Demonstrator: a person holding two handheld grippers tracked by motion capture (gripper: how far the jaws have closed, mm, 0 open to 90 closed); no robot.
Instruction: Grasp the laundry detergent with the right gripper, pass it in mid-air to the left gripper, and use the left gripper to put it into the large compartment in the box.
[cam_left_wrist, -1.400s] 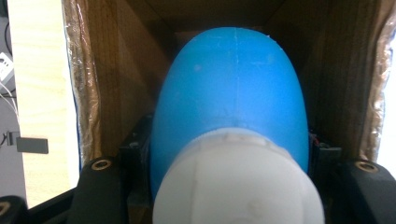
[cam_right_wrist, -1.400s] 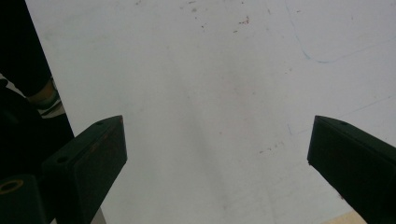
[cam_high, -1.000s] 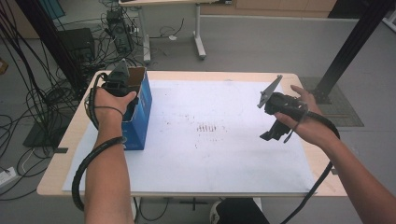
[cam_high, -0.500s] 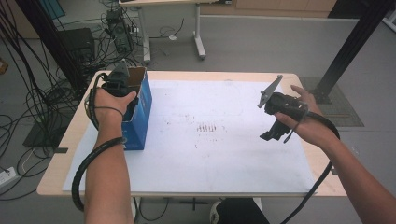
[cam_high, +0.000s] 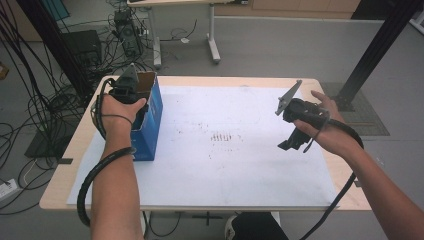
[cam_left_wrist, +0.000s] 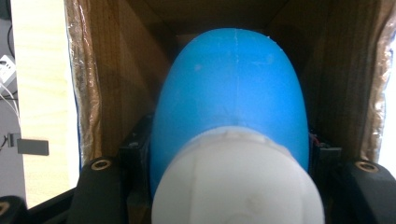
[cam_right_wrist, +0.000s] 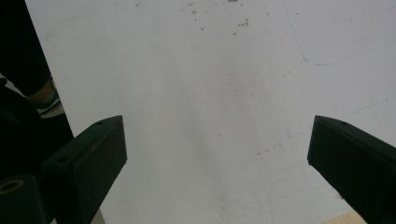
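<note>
- Blue bottle (cam_left_wrist: 229, 93) with white cap (cam_left_wrist: 238, 182) clamped between the jaws of the left hand-held gripper (cam_left_wrist: 229, 163), poked down into the open top of the blue carton (cam_high: 150, 115).
- Left hand-held gripper (cam_high: 127, 85) held over the carton's mouth at the left end of the tabletop (cam_high: 75, 150), jaws closed on the bottle's sides.
- Brown cardboard inner walls (cam_left_wrist: 112, 79) close on both sides of the bottle; carton floor dark, hard to make out.
- Right hand-held gripper (cam_right_wrist: 217, 168) held above the white sheet (cam_high: 240, 165), jaws wide apart, nothing between them.
- Right hand-held gripper (cam_high: 295, 117) well apart from the carton, near the right edge of the tabletop.
- White sheet covering most of the pale wooden tabletop, marked with small brown specks (cam_high: 222, 136) and faint blue pen lines (cam_right_wrist: 327, 56).
- Grey floor beyond, tangled black cables (cam_high: 45, 100) at left, legs of another desk (cam_high: 212, 35) at the back, black post (cam_high: 380, 45) at right.
- Bottle's lower part hidden inside the carton; label unreadable.
</note>
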